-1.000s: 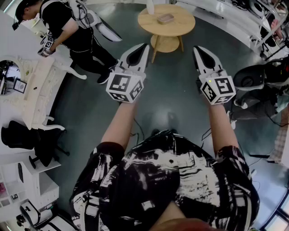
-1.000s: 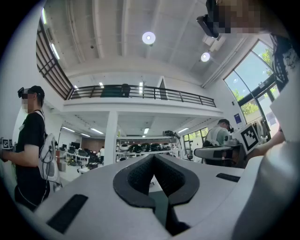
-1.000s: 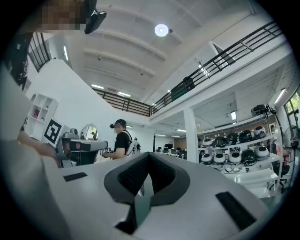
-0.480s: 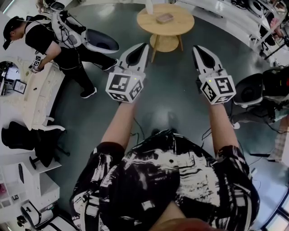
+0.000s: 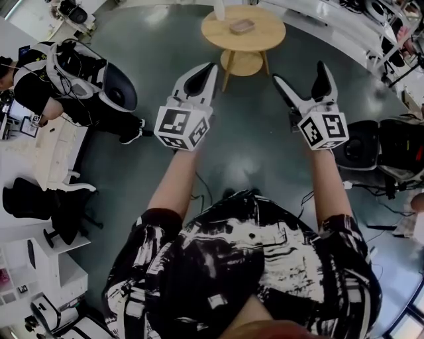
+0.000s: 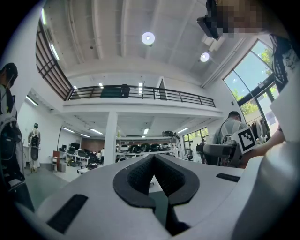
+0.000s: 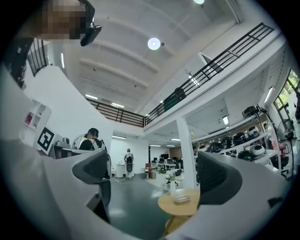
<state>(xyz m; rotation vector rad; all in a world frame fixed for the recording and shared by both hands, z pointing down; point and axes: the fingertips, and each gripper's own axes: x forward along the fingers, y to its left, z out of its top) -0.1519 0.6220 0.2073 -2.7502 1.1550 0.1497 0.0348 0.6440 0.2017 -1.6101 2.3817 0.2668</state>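
2 grippers raised before a round table, 1 shut, 1 wide

a person in a black-and-white patterned shirt holds both tools out over a grey floor, on the near side of a round wooden table and apart from it. the left gripper has its jaws pressed together on nothing; in its own view the dark pads meet with no gap. the right gripper stands wide and empty, and its own view frames the table between the 2 jaws. about the middle of the table's top lies a small shallow tray; a slim white bottle stands at the table's far left edge. the tray looks light and stiff, and likely easy to tip. a pinch across its 2 long rims seems the surest hold. what it is made of cannot be told. well to the left of the table, a second person wearing a backpack bends by a white desk.
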